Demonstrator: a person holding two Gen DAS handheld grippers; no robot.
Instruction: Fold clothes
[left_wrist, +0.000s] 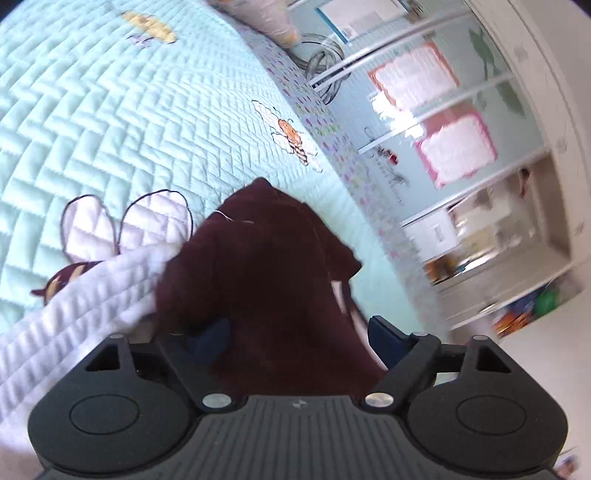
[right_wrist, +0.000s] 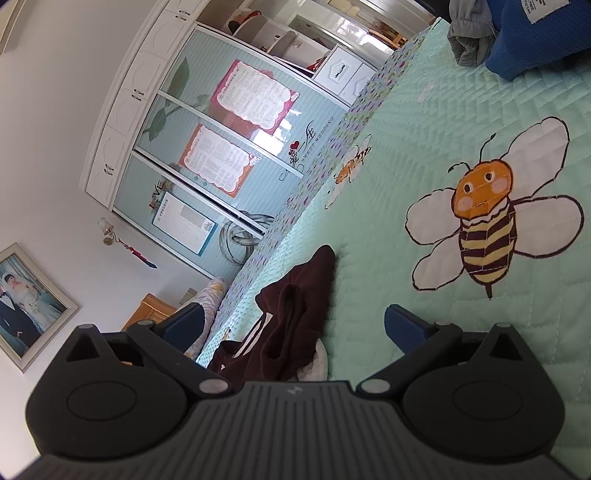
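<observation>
A dark maroon garment (left_wrist: 266, 258) with white stripes lies bunched on the mint quilted bedspread (left_wrist: 110, 129). In the left wrist view it fills the gap of my left gripper (left_wrist: 299, 339), whose blue fingers (left_wrist: 386, 338) stand wide apart, and the cloth drapes over the left one. I see no pad pressing on it. A white quilted cloth (left_wrist: 74, 302) lies to the left of it. In the right wrist view the same maroon garment (right_wrist: 288, 314) lies crumpled near the bed's edge, between and beyond the spread fingers of my open right gripper (right_wrist: 293, 325).
A wardrobe with sliding doors and pink-edged posters (right_wrist: 251, 96) stands past the bed's edge (right_wrist: 295, 206). Grey and blue clothes (right_wrist: 517, 40) lie at the far end of the bed. A large bee (right_wrist: 484, 221) is stitched on the spread. A framed photo (right_wrist: 26, 295) hangs on the wall.
</observation>
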